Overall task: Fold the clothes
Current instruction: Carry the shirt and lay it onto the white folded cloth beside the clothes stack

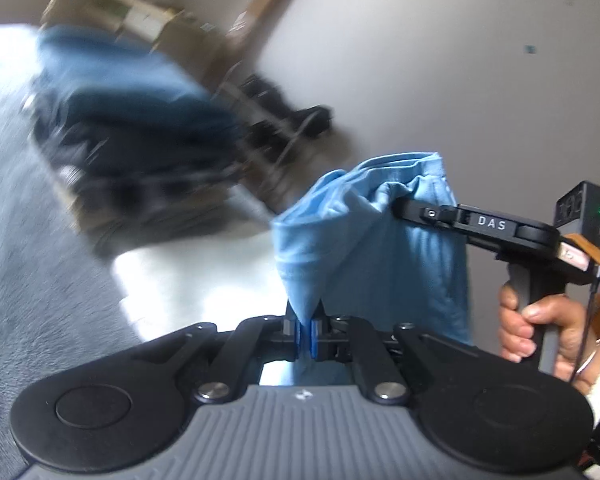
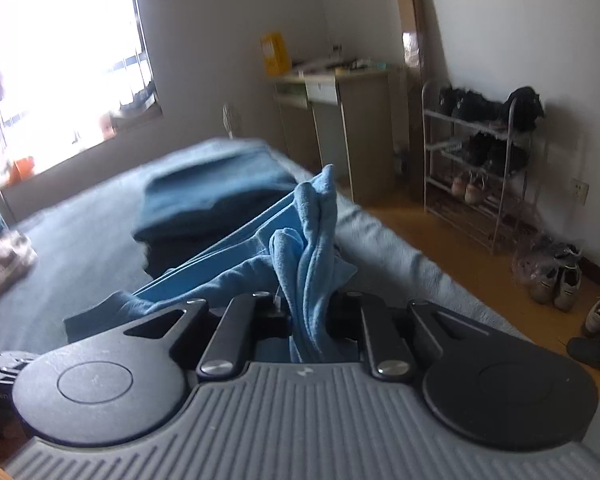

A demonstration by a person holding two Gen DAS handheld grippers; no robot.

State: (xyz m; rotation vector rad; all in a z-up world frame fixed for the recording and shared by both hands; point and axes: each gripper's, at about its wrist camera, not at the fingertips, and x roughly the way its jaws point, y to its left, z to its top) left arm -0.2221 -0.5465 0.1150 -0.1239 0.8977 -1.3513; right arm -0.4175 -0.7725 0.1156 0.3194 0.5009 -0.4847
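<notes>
A light blue garment (image 1: 364, 240) hangs bunched between both grippers. My left gripper (image 1: 307, 334) is shut on one edge of it, the cloth pinched between the blue pads (image 1: 299, 336). In the left wrist view the right gripper (image 1: 398, 203) bites into the garment's upper fold, a person's hand (image 1: 540, 328) on its handle. In the right wrist view my right gripper (image 2: 310, 312) is shut on a thick gather of the light blue garment (image 2: 308, 240), which trails left over the bed. A stack of folded dark blue clothes (image 2: 216, 196) lies on the blue-grey bed (image 2: 80, 248) beyond.
A metal shoe rack (image 2: 476, 160) with dark shoes stands against the right wall, more shoes (image 2: 556, 280) on the wooden floor beside it. A small desk (image 2: 340, 120) sits behind the bed's far corner. A bright window (image 2: 60, 48) is at left. The left wrist view is motion-blurred.
</notes>
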